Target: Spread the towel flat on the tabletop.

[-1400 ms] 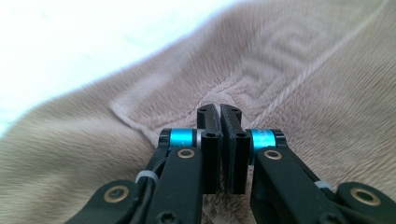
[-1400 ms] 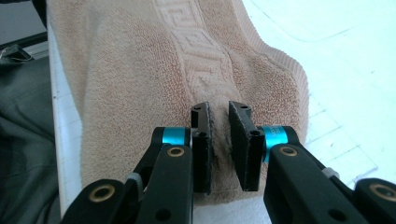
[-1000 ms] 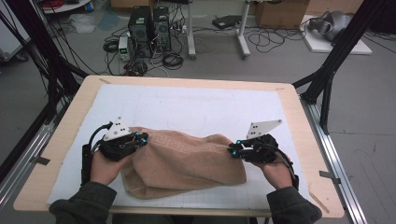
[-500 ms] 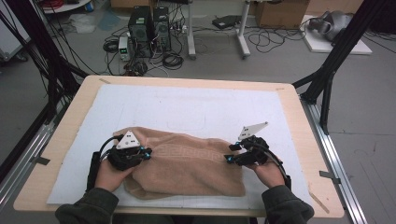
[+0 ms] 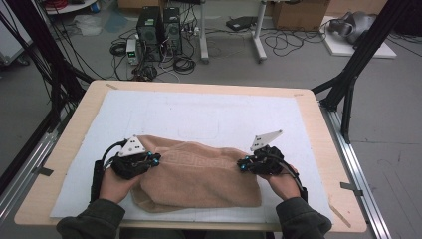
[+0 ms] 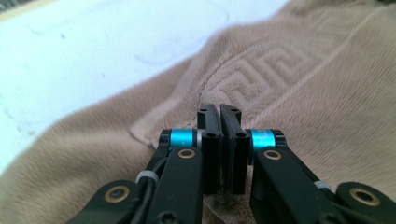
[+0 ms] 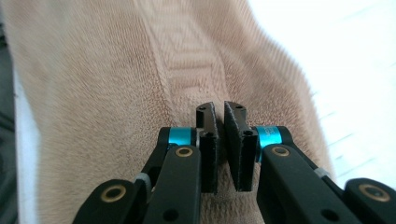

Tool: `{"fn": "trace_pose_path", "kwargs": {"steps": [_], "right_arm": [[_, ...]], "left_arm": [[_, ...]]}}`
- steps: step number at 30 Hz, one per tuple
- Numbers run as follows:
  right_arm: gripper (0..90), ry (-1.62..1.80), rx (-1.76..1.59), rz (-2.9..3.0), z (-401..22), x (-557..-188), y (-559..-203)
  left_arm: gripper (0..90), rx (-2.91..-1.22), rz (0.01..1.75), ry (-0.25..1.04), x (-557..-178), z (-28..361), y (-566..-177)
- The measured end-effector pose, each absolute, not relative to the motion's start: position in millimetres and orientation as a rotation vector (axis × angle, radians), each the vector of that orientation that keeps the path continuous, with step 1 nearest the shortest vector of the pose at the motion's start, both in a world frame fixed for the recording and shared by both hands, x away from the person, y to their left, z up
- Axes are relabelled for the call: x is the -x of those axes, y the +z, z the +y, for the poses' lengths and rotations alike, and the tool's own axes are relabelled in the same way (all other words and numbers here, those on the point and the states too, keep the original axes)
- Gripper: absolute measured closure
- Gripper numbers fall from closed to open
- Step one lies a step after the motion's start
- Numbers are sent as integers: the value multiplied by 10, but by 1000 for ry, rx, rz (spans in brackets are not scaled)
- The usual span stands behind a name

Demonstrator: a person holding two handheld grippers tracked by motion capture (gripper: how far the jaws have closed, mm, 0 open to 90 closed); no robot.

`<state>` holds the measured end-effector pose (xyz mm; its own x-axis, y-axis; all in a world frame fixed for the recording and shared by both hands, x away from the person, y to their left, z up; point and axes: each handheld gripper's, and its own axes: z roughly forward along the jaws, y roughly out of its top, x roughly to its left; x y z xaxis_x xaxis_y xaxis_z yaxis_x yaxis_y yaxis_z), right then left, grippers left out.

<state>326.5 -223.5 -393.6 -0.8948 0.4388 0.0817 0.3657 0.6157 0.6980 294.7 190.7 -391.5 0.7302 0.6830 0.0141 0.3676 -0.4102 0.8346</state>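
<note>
A tan towel (image 5: 199, 179) with a key-pattern border lies bunched on the white mat (image 5: 199, 114), near the front edge. My left gripper (image 5: 158, 160) is at the towel's left end. Its jaws (image 6: 219, 112) are shut, with a fold of towel (image 6: 303, 93) pinched low between them. At the towel's right end my right gripper (image 5: 240, 165) lies low on the cloth. Its jaws (image 7: 219, 109) have just been closing, and towel pile (image 7: 116, 93) shows in the thin gap between the pads. A hand holds each gripper from the near side.
The mat covers most of the wooden table (image 5: 74, 119), with bare mat behind the towel. Black frame posts (image 5: 348, 84) stand at the table's far corners. Computer towers (image 5: 159, 25) and cables sit on the floor beyond. Metal rails (image 5: 358, 169) run along both sides.
My right gripper has sunk a little and edged left onto the towel's right end. The left gripper shifted slightly toward the person early on, then kept still.
</note>
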Motion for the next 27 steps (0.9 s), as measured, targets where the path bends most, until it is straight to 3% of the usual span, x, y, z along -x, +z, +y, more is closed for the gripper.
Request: {"fn": "trace_pose_path", "kwargs": {"steps": [8, 15, 18, 27], "right_arm": [[841, 1252, -659, 2659, -2309, -3262, -3672], [819, 1265, -660, 2689, -2297, -3252, -3679], [703, 1299, -682, 2862, -2243, -3304, -3801], [497, 1135, -837, 2679, -2324, -3434, -4005]], "left_arm": [[871, -1984, 773, 487, -2948, 1903, -3692], [871, -1979, 769, 486, -2948, 1905, -3679], [870, -2004, 761, 485, -2937, 1862, -3719], [870, -2050, 799, 442, -2939, 1848, -4013]]}}
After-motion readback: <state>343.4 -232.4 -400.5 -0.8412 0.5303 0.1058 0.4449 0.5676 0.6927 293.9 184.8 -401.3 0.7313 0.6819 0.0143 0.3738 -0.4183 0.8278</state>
